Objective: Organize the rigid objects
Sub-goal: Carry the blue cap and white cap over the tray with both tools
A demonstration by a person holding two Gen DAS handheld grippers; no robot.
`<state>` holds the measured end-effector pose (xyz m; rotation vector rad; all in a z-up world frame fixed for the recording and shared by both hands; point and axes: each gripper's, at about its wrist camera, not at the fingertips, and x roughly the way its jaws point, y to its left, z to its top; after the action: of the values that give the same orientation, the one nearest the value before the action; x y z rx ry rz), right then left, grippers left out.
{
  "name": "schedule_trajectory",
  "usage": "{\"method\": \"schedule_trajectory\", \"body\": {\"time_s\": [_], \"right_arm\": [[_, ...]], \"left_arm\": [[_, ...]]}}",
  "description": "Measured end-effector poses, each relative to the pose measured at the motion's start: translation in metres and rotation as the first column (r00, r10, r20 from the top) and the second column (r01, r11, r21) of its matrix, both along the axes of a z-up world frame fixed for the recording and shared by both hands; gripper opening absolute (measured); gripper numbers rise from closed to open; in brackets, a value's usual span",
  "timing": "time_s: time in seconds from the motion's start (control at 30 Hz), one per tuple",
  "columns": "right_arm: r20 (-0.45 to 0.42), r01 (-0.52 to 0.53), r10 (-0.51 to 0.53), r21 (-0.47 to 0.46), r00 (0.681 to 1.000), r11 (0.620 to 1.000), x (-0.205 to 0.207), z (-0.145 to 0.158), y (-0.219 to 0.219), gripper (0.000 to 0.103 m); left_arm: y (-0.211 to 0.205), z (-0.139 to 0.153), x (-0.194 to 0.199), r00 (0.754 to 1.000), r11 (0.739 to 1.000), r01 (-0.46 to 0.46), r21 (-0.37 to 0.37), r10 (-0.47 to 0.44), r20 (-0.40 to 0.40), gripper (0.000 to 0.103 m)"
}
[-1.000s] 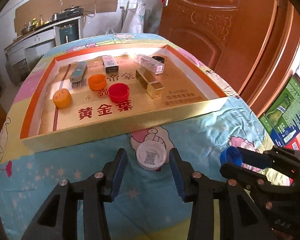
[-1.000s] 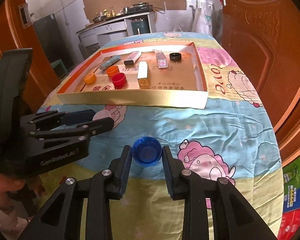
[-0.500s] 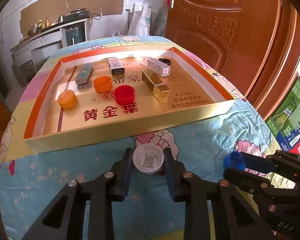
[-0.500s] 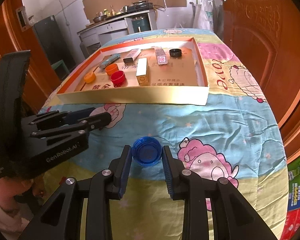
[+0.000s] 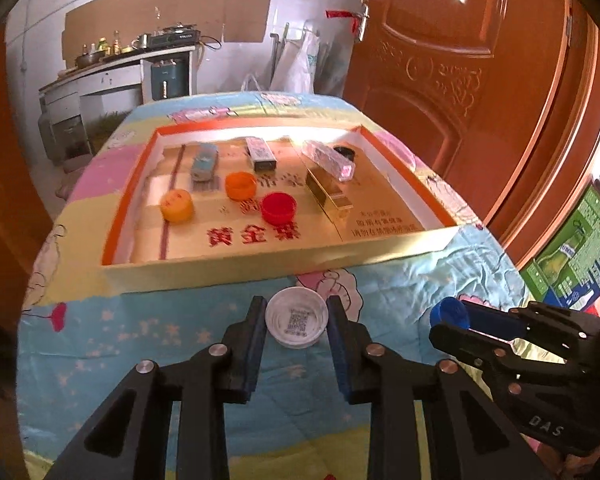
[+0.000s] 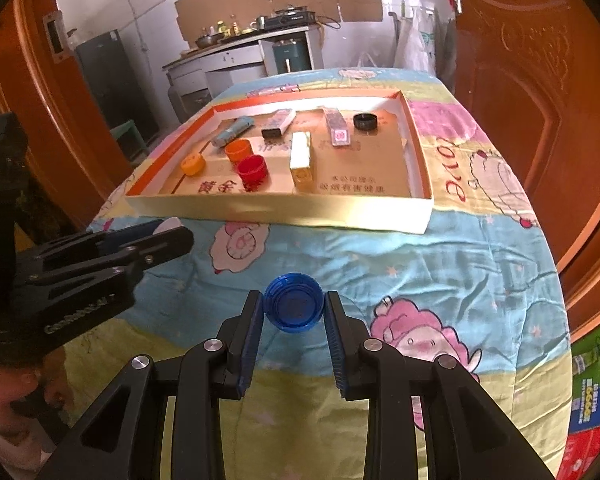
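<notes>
**Two caps gripped, both bound for the tray**

The white cap point(image 5: 297, 322) sat open side up between the pads of my left tool point(image 5: 296, 320), its printed code facing the camera; the jaws had just been closing and now pressed its rim on both sides. It was in front of the near wall of the tray point(image 5: 260, 270), over the patterned cloth point(image 5: 140, 332) covering the bench. I could not tell from the pictures whether it was clear of the cloth or touching it. My right tool point(image 6: 294, 306) was likewise clamped on the blue cap point(image 6: 294, 304), hollow side toward the lens, further from the tray's wall.

To do this step well, I judged the white cap needed to rise enough to clear the near wall before travelling forward, since that wall stood directly in its path. A grip across a thin rim is shallow, so I wanted the tool kept steady and untwisted, or the cap might pivot out.

Inside the tray, the yellow cap point(image 5: 176, 206), the orange cap point(image 5: 240, 185) and the red cap point(image 5: 278, 208) lay grouped at the left-centre, with the gold box point(image 5: 329, 192) to their right. The bare floor in front of the red cap looked the natural landing spot, near its kind and apart from the boxes. I judged it wise to move one hand at a time, since my two tools were close beside each other.
</notes>
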<state>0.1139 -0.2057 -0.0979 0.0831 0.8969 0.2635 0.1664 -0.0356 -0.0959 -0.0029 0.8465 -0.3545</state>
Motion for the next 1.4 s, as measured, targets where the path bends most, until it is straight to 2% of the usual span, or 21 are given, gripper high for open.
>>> {"method": "schedule_trajectory", "body": {"time_s": [0.37,0.73,1.0,1.4], "right_arm": [[0.045,-0.031,0.032,-0.024,0.998,0.999,0.009,0.019,0.012,0.032],[0.065,-0.040,0.043,-0.058,0.997,0.998,0.021,0.031,0.019,0.032],[0.071,-0.004,0.009,-0.070,0.997,0.998,0.036,0.035,0.016,0.032],[0.059,0.038,-0.034,-0.055,0.998,0.998,0.062,0.033,0.008,0.032]], "left_arm": [[0.020,0.023,-0.001,0.998,0.998,-0.041,-0.042,0.043,0.048,0.030],[0.034,0.028,0.010,0.993,0.994,-0.101,-0.046,0.103,0.050,0.030],[0.042,0.032,0.025,0.989,0.990,-0.137,-0.044,0.139,0.046,0.030],[0.040,0.030,0.050,0.989,0.989,-0.144,-0.045,0.145,0.035,0.030]]}}
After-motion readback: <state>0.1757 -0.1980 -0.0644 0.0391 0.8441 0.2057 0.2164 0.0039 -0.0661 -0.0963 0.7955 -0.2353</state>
